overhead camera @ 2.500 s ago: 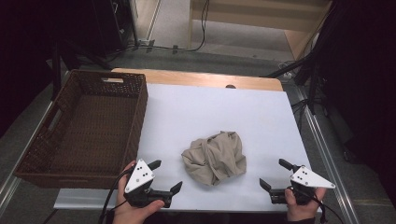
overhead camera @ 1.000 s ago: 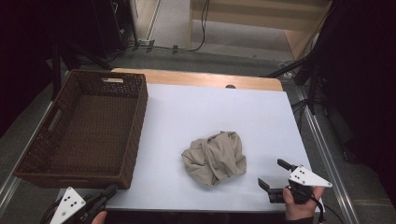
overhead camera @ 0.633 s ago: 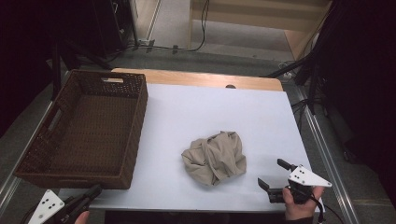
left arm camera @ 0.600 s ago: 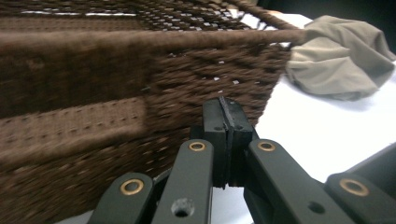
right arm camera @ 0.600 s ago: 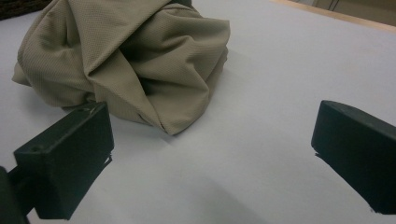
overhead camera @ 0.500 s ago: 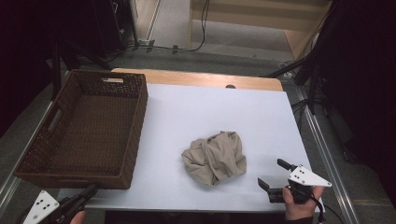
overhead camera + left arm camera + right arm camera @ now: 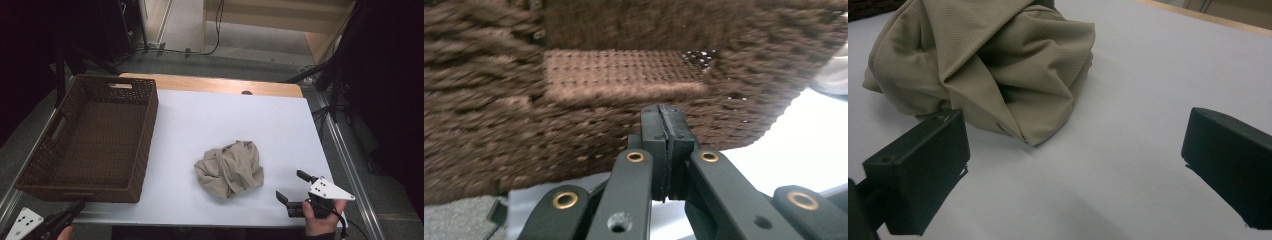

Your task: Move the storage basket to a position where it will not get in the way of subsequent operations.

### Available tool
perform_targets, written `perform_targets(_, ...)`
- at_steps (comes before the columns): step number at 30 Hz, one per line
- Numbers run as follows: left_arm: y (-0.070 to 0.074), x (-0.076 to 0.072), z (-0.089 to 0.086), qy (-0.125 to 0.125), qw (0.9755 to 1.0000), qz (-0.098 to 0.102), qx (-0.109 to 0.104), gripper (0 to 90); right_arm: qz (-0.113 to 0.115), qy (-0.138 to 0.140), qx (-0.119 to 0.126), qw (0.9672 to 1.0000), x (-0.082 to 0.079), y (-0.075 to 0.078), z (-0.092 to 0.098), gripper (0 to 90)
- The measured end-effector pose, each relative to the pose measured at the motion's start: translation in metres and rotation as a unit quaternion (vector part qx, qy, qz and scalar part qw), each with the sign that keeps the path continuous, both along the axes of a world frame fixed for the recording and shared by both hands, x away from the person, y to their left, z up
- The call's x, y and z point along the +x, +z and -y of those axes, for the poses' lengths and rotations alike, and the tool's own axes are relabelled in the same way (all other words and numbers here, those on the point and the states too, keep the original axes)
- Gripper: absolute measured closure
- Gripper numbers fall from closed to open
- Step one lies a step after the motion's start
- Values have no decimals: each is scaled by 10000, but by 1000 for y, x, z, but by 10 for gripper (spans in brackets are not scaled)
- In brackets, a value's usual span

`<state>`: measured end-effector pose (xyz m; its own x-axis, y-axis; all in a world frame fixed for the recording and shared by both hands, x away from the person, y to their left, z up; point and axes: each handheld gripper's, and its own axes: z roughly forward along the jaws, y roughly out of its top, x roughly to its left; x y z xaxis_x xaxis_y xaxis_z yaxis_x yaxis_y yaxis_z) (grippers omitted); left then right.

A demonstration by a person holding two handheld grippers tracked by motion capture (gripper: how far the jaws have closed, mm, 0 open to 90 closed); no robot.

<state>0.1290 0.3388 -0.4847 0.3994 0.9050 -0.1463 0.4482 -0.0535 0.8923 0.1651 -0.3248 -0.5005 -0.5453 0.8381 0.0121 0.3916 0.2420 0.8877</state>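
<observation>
A crumpled tan cloth point(image 7: 230, 167) lies in a heap on the white table top point(image 7: 225, 115), right of centre. My right gripper point(image 7: 290, 185) rests near the table's front right corner, open, its jaws pointing toward the cloth with a gap of bare table between. In the right gripper view the cloth point(image 7: 983, 55) sits beyond the two spread fingers point(image 7: 923, 170). My left gripper point(image 7: 75, 207) is at the bottom left corner, off the table's front edge, shut on nothing. Its closed jaws point(image 7: 664, 115) face the near wall of the brown wicker basket point(image 7: 574, 75).
The wicker basket point(image 7: 145, 130) is empty and fills the table's left side. A wooden strip point(image 7: 210, 85) runs along the far edge. Metal rails flank the table, with cables point(image 7: 320, 115) and dark stands on the floor behind.
My left gripper has swung from in front of the cloth to the far bottom left, below the basket's near corner. The right gripper and cloth have stayed put.
</observation>
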Motion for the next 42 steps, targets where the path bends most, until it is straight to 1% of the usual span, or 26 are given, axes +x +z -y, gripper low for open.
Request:
perform_targets(2, -2, 1, -4, 92, 9999, -29, -65, 900, 16, 1, -8, 10000, 0, 0, 1, 0)
perform_targets(4, -3, 4, -6, 121, 9999, -56, -70, 900, 22, -4, 0, 10000, 0, 0, 1, 0)
perform_targets(8, -6, 10, -7, 124, 9998, -118, -68, 900, -4, -7, -4, 10000, 0, 0, 0, 0)
perform_targets(11, -6, 11, -9, 95, 9997, -130, -166, 900, -6, -5, -13, 10000, 0, 0, 0, 0)
perform_targets(14, -6, 11, -8, 129, 9997, -133, -138, 900, 5, 29, -33, 10000, 1, -1, -1, 0)
perform_targets(18, -6, 13, -7, 152, 9996, -146, -175, 900, -20, 26, -33, 10000, 1, -1, -2, 0)
perform_targets(21, -6, 16, -7, 190, 9991, -204, -305, 900, -26, 23, -37, 10000, 1, -1, -2, 0)
perform_targets(26, -5, 24, -5, 207, 9991, -226, -286, 900, 5, 29, -36, 10000, 1, -1, -2, 0)
perform_targets(27, -5, 26, -4, 202, 9993, -227, -237, 900, -13, 15, -32, 10000, 0, -1, -2, 0)
perform_targets(28, -4, 28, -4, 205, 9992, -237, -235, 900, -49, -8, -16, 10000, 0, -1, -2, 0)
perform_targets(30, -4, 32, -4, 206, 9992, -232, -259, 900, -44, -6, -12, 10000, 0, -1, -2, 0)
perform_targets(31, -4, 33, -5, 194, 9993, -230, -236, 900, -41, -1, -19, 10000, 0, -1, -2, 0)
perform_targets(35, -4, 38, -5, 195, 9991, -242, -274, 900, -12, 20, -29, 10000, 1, -2, -2, 0)
perform_targets(36, -4, 41, -5, 202, 9988, -276, -338, 900, -21, 20, -29, 10000, 1, -2, -3, 0)
perform_targets(38, -4, 42, -5, 203, 9989, -279, -331, 900, -37, 12, -34, 10000, 0, -2, -3, 0)
perform_targets(42, -4, 49, -4, 212, 9988, -301, -332, 900, -33, 38, -46, 10000, 0, -2, -4, 0)
